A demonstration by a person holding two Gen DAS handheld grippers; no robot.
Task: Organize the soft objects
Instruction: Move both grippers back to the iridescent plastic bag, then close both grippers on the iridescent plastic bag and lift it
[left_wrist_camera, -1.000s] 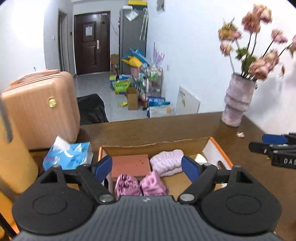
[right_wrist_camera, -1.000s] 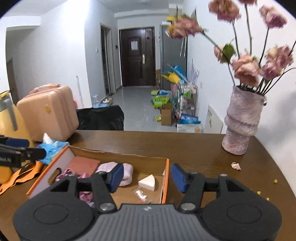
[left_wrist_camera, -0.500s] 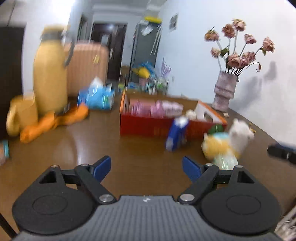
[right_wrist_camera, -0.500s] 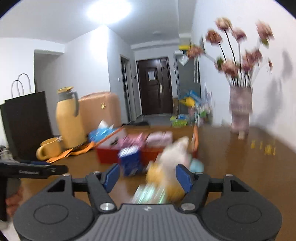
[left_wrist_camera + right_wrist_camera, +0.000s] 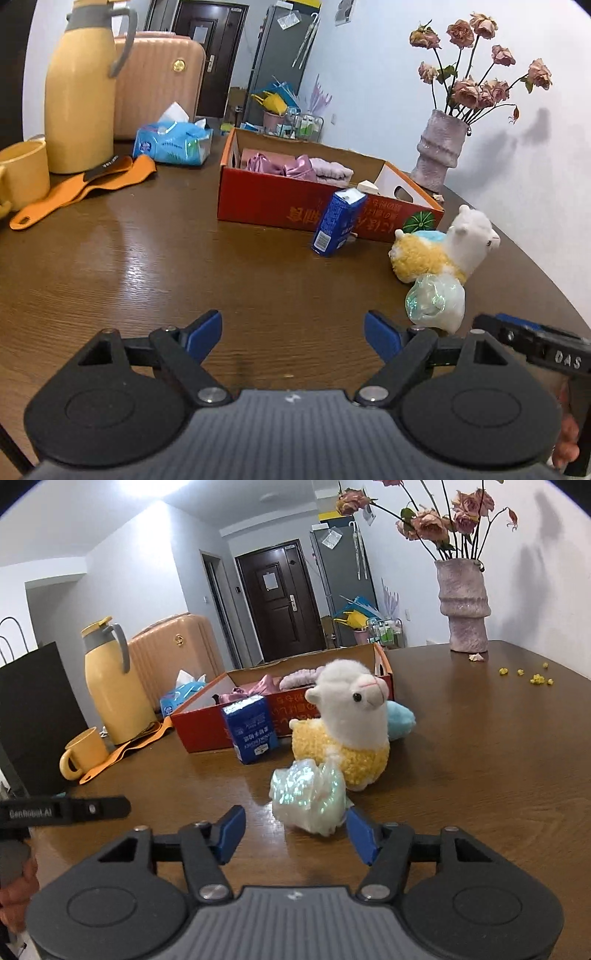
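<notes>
A: Both claws low over the counter [image 5: 140,258], pointing toward the red box [image 5: 280,205]. Left claw [image 5: 293,334] spread wide, nothing between the pads, only bare wood ahead.

B: And the right claw [image 5: 295,829]?

A: About half open, having just closed a little. Shiny pouch [image 5: 309,799] right in front of the pads, partly between them, but not pressed yet. Seems lined up so, to take the pouch first as the nearest soft thing.

B: Where the other soft things?

A: Alpaca plush [image 5: 345,723] upright just behind the pouch, touching or nearly touching it. Pale blue fluffy piece [image 5: 400,720] behind the plush. Pink cloths [image 5: 280,166] and a lilac knit piece [image 5: 330,170] already inside the box, probably the collecting place.

B: Anything in the way?

A: Blue carton [image 5: 338,221] leaning at the box front, looks stiff, likely not for sorting. Left claw kept aside, perhaps free for the plush.
</notes>
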